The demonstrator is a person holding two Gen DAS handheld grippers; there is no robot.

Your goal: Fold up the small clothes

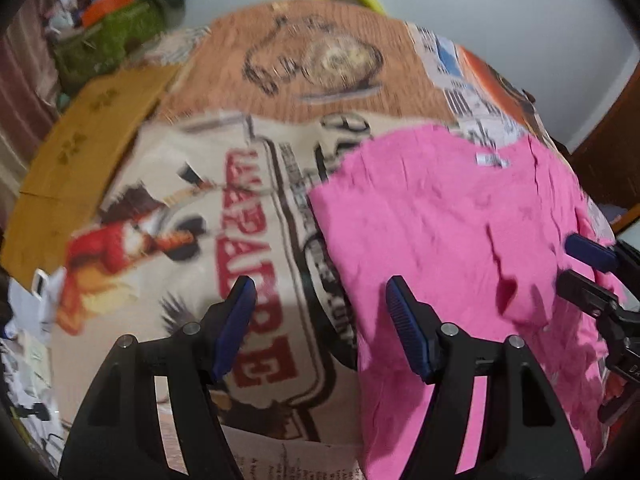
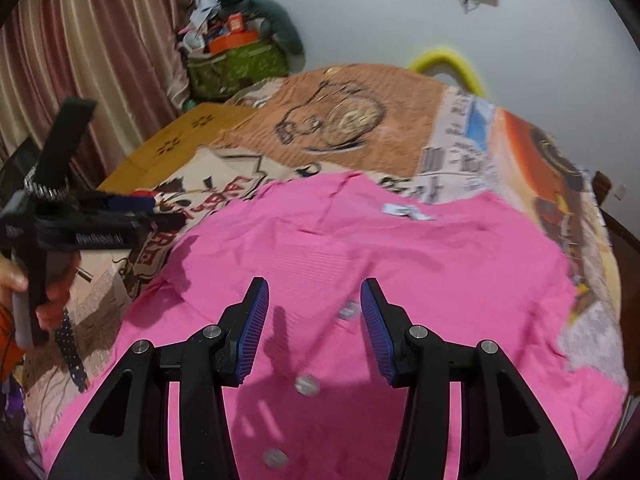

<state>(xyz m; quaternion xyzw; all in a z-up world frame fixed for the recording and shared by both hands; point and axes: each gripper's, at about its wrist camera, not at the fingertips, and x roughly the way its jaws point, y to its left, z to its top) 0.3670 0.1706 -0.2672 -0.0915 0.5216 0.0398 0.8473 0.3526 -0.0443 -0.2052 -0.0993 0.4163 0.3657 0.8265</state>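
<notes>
left wrist view: one pink shirt point(image 1: 448, 248), one printed cloth point(image 1: 224, 216) under it, one yellow box point(image 1: 80, 152) at the far left edge, one green bag point(image 1: 108, 36) of clutter by the wall. three buttons show on the shirt in the right wrist view, in a line running toward me. there are two grippers, one in each of my hands.

my left gripper point(image 1: 320, 300) hangs above the cloth with its fingers spread wide and nothing between them; its right pad sits over the shirt's left edge. my left hand point(image 2: 24, 292) wraps the handle at the left of the right wrist view. my right gripper point(image 2: 314, 304) hovers over the middle of the shirt, jaws apart, also holding nothing.

the shirt lies flat and spread on the cloth, front up, wrinkled, with a white label point(image 2: 404, 211) at the neckline on the far side. both frames are blurred.
</notes>
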